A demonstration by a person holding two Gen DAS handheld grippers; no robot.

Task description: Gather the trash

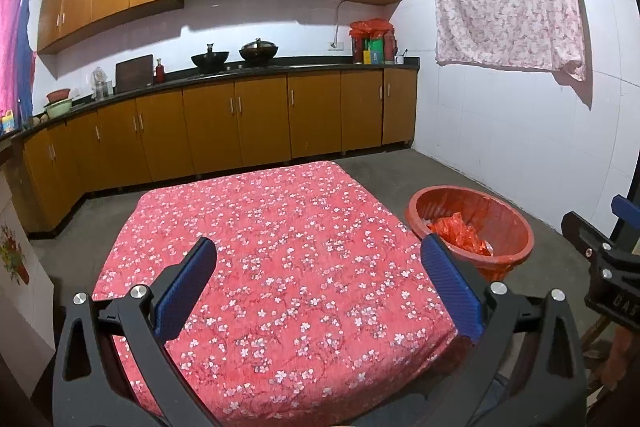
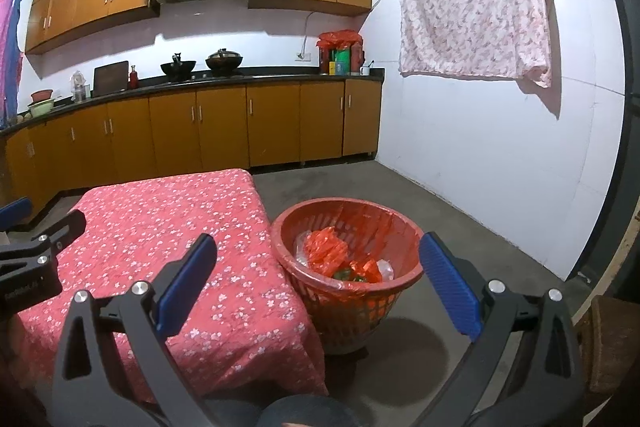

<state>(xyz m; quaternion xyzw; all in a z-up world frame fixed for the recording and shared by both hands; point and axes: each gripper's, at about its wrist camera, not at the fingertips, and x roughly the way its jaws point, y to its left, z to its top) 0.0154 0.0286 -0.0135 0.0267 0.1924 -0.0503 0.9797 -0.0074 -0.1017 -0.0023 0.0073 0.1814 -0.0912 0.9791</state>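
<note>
- Right gripper (image 2: 318,285): spread wide, gripped nothing, hovered above the table edge and the basket.
- Left gripper (image 1: 318,283): likewise spread wide and empty, hung over the middle of the red floral cloth (image 1: 280,267).
- Red basket (image 2: 348,267): sat on the floor touching the table's side, at about 12 o'clock between the right fingers; at 2 o'clock from the left gripper.
- Trash (image 2: 332,255): crumpled red plastic, clear film and something green, lay inside the basket already.
- Found no loose trash on the cloth in either view.
- Judged the right gripper nearer the basket, and the collecting likely near its end.
</note>
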